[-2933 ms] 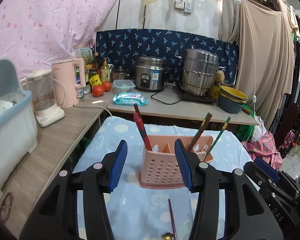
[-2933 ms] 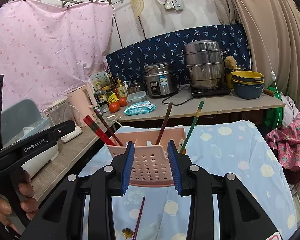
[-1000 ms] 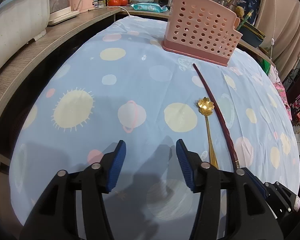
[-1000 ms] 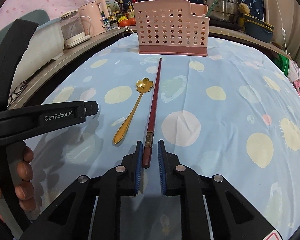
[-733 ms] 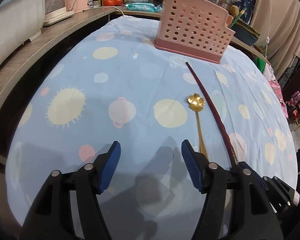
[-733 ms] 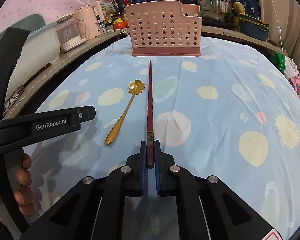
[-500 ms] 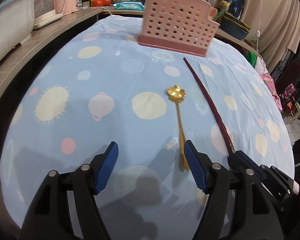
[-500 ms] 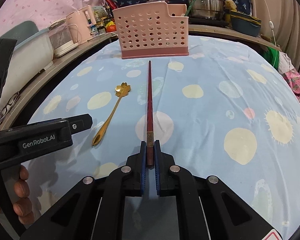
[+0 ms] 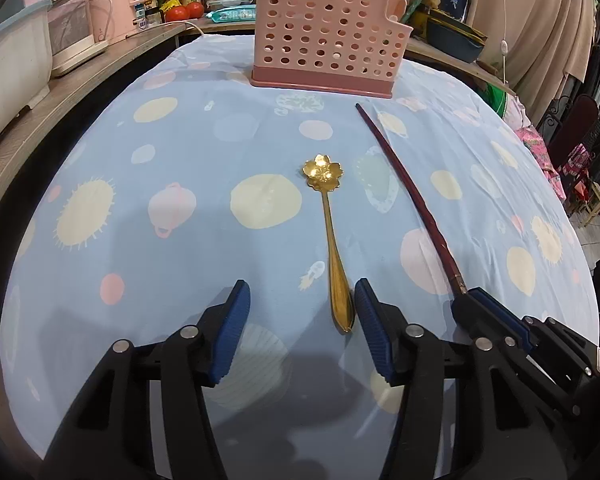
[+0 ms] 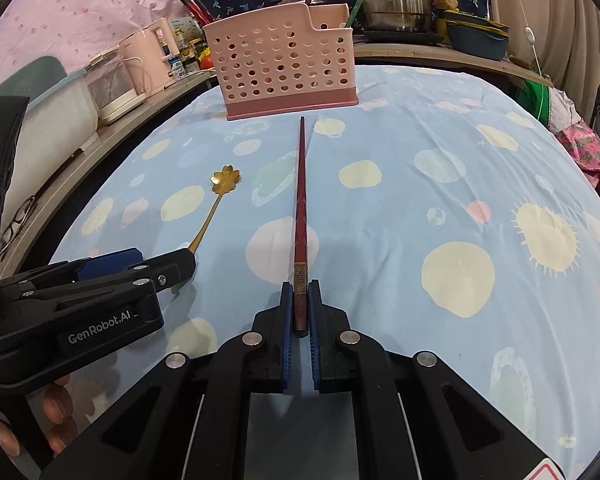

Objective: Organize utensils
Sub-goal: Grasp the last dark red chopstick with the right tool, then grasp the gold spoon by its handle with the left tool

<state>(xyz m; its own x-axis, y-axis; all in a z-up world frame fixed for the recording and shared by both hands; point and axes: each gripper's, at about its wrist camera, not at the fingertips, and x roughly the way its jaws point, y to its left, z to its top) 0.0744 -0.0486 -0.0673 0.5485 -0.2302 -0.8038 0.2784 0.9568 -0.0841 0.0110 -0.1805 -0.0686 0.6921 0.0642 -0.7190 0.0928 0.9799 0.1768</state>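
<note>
R gripper [image 10: 300,312] clamped on thick end of dark red chopstick [image 10: 300,200], which runs straight ahead toward pink utensil basket [image 10: 284,68]. L gripper [image 9: 300,320], jaws half wide & closing, pads not yet on gold flower spoon [image 9: 332,248]; handle tip lies between them, near R pad. All on blue-clothed bench [image 9: 180,140].

Even, soft indoor light; both views sharp, with soft shadows on the tablecloth [image 9: 188,152], strong fisheye bending and dark corners.
</note>
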